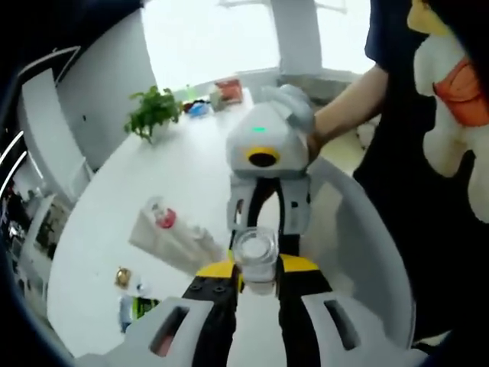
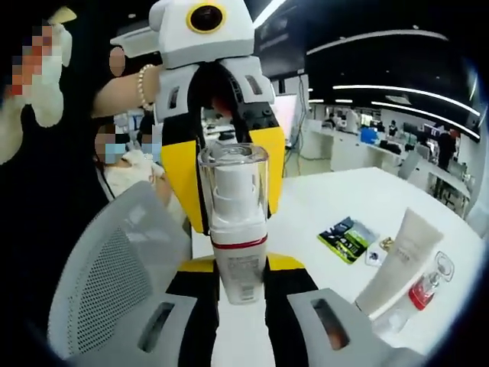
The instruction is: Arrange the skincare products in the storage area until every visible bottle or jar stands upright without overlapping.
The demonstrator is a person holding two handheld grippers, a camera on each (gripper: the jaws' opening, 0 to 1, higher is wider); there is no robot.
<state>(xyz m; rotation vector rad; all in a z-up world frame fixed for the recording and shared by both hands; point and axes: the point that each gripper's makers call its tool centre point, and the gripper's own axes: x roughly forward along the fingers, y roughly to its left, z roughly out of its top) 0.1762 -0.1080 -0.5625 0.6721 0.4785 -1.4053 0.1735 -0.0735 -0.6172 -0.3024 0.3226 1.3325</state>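
Note:
A white pump bottle point(image 2: 238, 245) with a red band and a clear cap is held in the air between both grippers. My right gripper point(image 2: 241, 267) is shut on its lower body. My left gripper point(image 1: 256, 267) faces it and is closed around the clear cap point(image 1: 255, 252), seen end-on. The left gripper point(image 2: 225, 180) comes down from the top of the right gripper view, its yellow jaws flanking the cap. On the white table point(image 2: 328, 199) lie a white tube point(image 2: 401, 256) and a small glass bottle with red liquid point(image 2: 428, 287).
A green packet point(image 2: 348, 237) and a small jar point(image 2: 386, 245) lie near the tube point(image 1: 172, 237). A grey mesh chair point(image 2: 114, 267) stands close below the grippers. A potted plant point(image 1: 153, 111) sits at the table's far end. A person in dark clothes point(image 1: 412, 153) is alongside.

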